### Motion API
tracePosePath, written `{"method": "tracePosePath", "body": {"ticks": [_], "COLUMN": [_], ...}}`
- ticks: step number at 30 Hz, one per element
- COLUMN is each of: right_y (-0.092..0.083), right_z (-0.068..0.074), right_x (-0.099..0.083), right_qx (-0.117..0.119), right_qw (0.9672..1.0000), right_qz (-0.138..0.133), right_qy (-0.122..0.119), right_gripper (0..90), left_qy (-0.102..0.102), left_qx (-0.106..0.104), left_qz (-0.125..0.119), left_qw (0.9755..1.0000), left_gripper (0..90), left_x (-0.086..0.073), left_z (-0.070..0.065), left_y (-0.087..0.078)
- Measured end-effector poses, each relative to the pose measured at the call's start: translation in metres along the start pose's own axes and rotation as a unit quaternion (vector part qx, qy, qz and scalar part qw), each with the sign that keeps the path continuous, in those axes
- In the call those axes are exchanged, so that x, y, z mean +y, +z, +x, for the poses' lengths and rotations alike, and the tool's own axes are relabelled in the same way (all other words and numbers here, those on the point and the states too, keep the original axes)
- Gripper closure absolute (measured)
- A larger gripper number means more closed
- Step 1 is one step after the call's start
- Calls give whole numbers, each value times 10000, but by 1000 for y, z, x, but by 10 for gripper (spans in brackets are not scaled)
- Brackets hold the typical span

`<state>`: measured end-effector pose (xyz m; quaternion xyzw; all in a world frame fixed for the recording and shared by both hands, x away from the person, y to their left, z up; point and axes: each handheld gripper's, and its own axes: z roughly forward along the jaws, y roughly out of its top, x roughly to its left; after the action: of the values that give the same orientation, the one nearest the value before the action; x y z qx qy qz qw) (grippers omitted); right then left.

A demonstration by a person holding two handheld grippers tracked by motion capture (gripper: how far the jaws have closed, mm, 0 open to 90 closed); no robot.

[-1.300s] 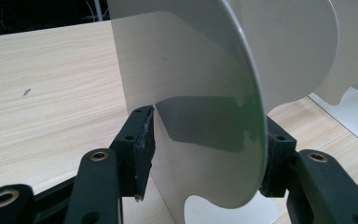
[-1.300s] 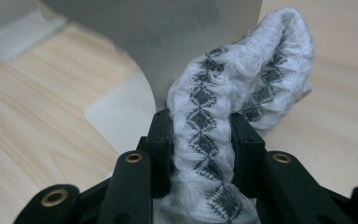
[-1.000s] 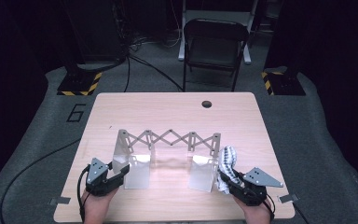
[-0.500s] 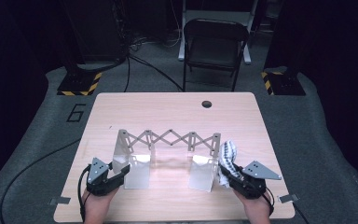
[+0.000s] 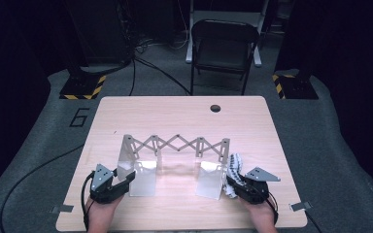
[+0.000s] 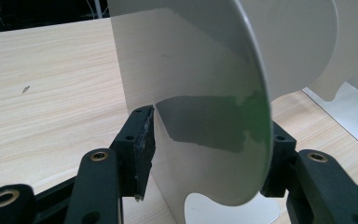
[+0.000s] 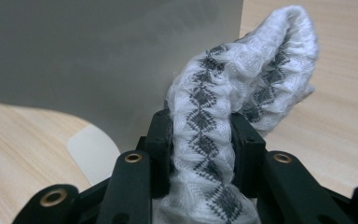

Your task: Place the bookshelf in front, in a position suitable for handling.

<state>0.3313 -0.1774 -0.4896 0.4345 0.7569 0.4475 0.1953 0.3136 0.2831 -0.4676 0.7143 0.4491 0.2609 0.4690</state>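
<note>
A metal rack point(image 5: 175, 143) with a scissor-lattice top and pale end panels stands in the middle of the wooden table point(image 5: 175, 114). My left gripper point(image 5: 126, 180) point(image 6: 209, 144) is at the rack's front left panel point(image 5: 143, 177) point(image 6: 205, 84), with one jaw on each side pressing it. My right gripper point(image 5: 230, 183) point(image 7: 203, 128) is shut on a white knit cloth with a dark diamond pattern point(image 5: 234, 166) point(image 7: 261, 70). The cloth stands up from the jaws, right beside the rack's front right panel point(image 5: 209, 179) point(image 7: 98, 56).
A round cable hole point(image 5: 215, 108) sits near the table's far edge. A folding chair point(image 5: 223, 43) stands behind the table, with striped floor bases point(image 5: 80, 90) to either side. Tape strips point(image 5: 298, 206) mark the near corners.
My right gripper has moved a little left toward the rack and lower, carrying the cloth. The left gripper and the rack have stayed put.
</note>
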Motion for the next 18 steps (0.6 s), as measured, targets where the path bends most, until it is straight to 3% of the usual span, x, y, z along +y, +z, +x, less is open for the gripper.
{"method": "tracePosePath", "body": {"ticks": [3,5,10,14,15,16,17,18], "right_y": [-16,-29,-35,-20,-8,-8,2,6], "right_z": [2,2,-1,-5,-7,-7,-7,-6], "right_x": [29,48,63,49,32,32,17,9], "right_qx": [-69,-80,-127,-98,-58,-58,-32,-19], "right_qw": [9988,9963,9935,9965,9984,9984,9996,9998], "right_qz": [-473,-846,-1098,-818,-565,-565,-255,-116], "right_qy": [-121,-157,-287,-106,47,47,154,140], "right_gripper": [656,655,654,654,655,655,655,655], "left_qy": [8,1,-13,-3,-2,-2,-7,-12], "left_qx": [11,29,30,14,16,16,18,34], "left_qz": [3,-37,-45,-31,-26,-26,-24,-24], "left_qw": [10000,10000,10000,10000,10000,10000,10000,10000], "left_gripper": [472,471,471,471,471,471,470,471], "left_x": [0,0,0,0,0,0,0,0], "left_z": [0,-1,0,1,1,1,1,1], "left_y": [0,1,0,-1,-1,-1,-1,-1]}}
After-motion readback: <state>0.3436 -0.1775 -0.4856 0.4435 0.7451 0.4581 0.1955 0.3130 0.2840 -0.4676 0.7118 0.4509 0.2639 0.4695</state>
